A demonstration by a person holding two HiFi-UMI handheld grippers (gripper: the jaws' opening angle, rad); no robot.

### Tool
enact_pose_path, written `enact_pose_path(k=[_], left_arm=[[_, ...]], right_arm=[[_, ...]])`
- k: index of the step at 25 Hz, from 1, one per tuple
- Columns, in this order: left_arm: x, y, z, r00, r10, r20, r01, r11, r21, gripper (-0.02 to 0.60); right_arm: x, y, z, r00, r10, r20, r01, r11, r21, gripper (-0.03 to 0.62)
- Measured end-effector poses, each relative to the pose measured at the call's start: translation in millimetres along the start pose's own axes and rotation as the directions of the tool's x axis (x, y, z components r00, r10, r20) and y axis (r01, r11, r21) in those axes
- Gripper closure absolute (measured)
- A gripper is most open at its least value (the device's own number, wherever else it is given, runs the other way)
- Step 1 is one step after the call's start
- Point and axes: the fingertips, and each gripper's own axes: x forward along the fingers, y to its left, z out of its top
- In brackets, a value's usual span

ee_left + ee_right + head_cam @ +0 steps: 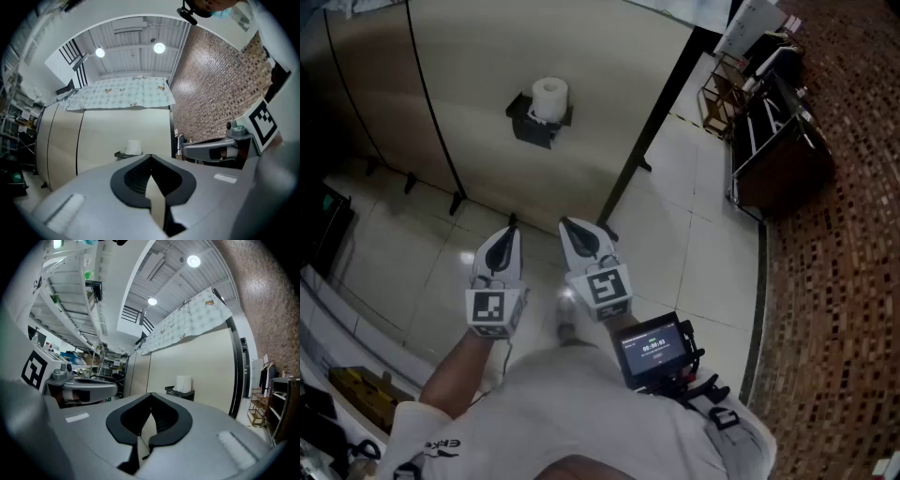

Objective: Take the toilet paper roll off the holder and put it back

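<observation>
A white toilet paper roll stands upright on a black holder fixed to the beige partition wall. In the left gripper view the toilet paper roll shows small and far ahead; in the right gripper view the toilet paper roll sits on the holder. My left gripper and right gripper are held side by side well short of the wall, both shut and holding nothing. From the left gripper I see the right one beside it; the right gripper sees the left one likewise.
A dark vertical post borders the partition on the right. A dark cabinet and a wire rack stand at the far right by a brick-patterned wall. Pale floor tiles lie below. A small screen is mounted near my right hand.
</observation>
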Motion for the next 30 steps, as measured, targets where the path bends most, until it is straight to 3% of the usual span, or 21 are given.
enact_pose_path(k=[9,18,23,30], left_arm=[[115.8,28.6,5.7,0.997,0.067,-0.039,-0.066,0.998,0.011,0.580],[216.4,55.9,12.3,0.994,0.107,0.000,-0.107,0.993,0.056,0.580],[257.0,75.7,11.6,0.992,0.130,0.001,-0.129,0.990,0.055,0.580],[295.1,108.5,9.9,0.994,0.109,0.002,-0.109,0.994,0.015,0.580]], right_arm=[[83.4,-87.8,3.2,0.999,0.042,0.006,-0.042,0.999,0.006,0.582],[160.7,-158.6,13.6,0.995,0.092,0.026,-0.092,0.996,-0.023,0.581],[196.0,-180.2,15.8,0.993,0.120,0.020,-0.120,0.992,-0.027,0.580],[239.4,-197.0,9.0,0.996,0.087,-0.018,-0.089,0.993,-0.078,0.571]])
